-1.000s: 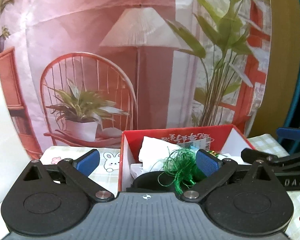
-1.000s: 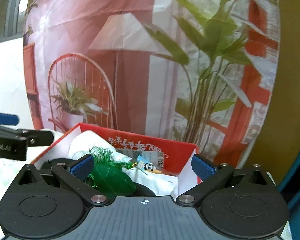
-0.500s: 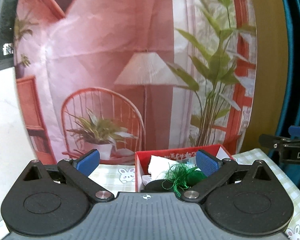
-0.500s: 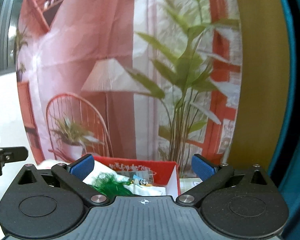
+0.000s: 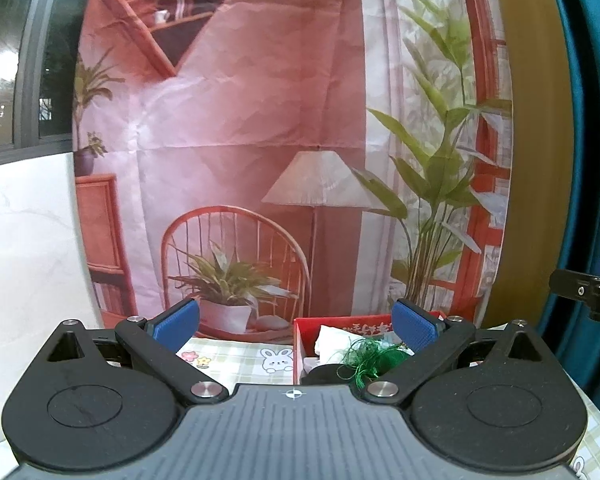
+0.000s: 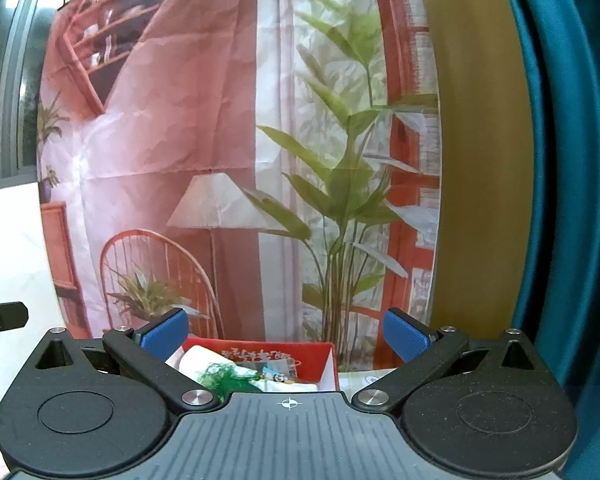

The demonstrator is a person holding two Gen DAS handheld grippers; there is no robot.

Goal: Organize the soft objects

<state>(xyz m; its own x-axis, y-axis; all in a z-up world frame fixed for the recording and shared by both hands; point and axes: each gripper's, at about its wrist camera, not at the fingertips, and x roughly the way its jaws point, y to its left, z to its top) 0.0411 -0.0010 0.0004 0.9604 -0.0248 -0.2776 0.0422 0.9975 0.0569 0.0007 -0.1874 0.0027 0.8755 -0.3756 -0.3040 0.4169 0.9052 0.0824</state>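
With the green tinsel (image 5: 366,358) and white cloth (image 5: 334,340) lying inside the red box (image 5: 300,340), sorting looks nearly finished; left gripper (image 5: 296,326) and right gripper (image 6: 286,338) hover before the box, both wide and empty.

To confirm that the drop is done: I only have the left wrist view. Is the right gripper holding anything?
Observer: No. The right gripper is open, with nothing between its pads.
Operator: Where does it point?
Observer: At the red box, which sits low between its fingers.
Operator: Anything beside the green tuft that I might miss?
Observer: A blue-and-white item lies just right of the green tuft inside the box. It is too small to identify.
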